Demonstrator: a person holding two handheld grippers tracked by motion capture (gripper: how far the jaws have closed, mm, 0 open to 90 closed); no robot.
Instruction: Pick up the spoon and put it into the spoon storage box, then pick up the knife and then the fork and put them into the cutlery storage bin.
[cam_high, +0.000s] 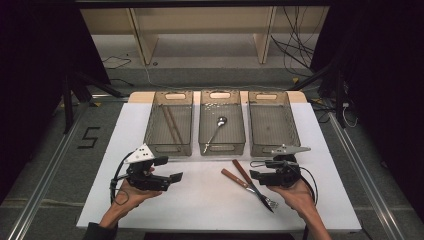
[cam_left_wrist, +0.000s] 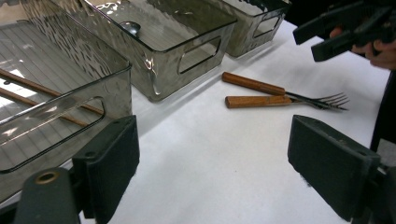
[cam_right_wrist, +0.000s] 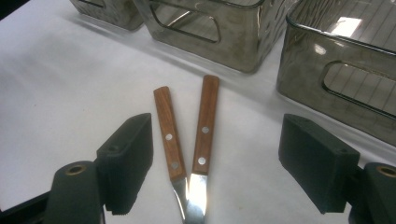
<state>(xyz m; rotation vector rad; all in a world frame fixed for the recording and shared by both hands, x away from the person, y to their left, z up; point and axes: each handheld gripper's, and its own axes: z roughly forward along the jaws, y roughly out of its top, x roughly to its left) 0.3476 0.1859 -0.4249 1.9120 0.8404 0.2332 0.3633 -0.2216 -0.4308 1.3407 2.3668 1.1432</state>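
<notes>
Two wooden-handled utensils (cam_high: 247, 182) lie crossed on the white table (cam_high: 200, 200), right of centre. One ends in fork tines (cam_left_wrist: 334, 100); their handles (cam_right_wrist: 187, 126) lie side by side below my right gripper (cam_right_wrist: 215, 163). That gripper (cam_high: 255, 170) is open, its jaws apart on either side of the handles and not touching them. My left gripper (cam_high: 170, 169) is open and holds nothing, over bare table at the left (cam_left_wrist: 212, 158). It faces the utensils (cam_left_wrist: 261, 93) and the right gripper (cam_left_wrist: 341, 28) beyond.
Three clear grey bins stand in a row at the back. The left bin (cam_high: 169, 145) holds chopsticks (cam_high: 171, 125), the middle bin (cam_high: 222, 147) holds a spoon (cam_high: 216, 131), and the right bin (cam_high: 272, 147) has nothing visible inside. The table's front edge is near the person's forearms.
</notes>
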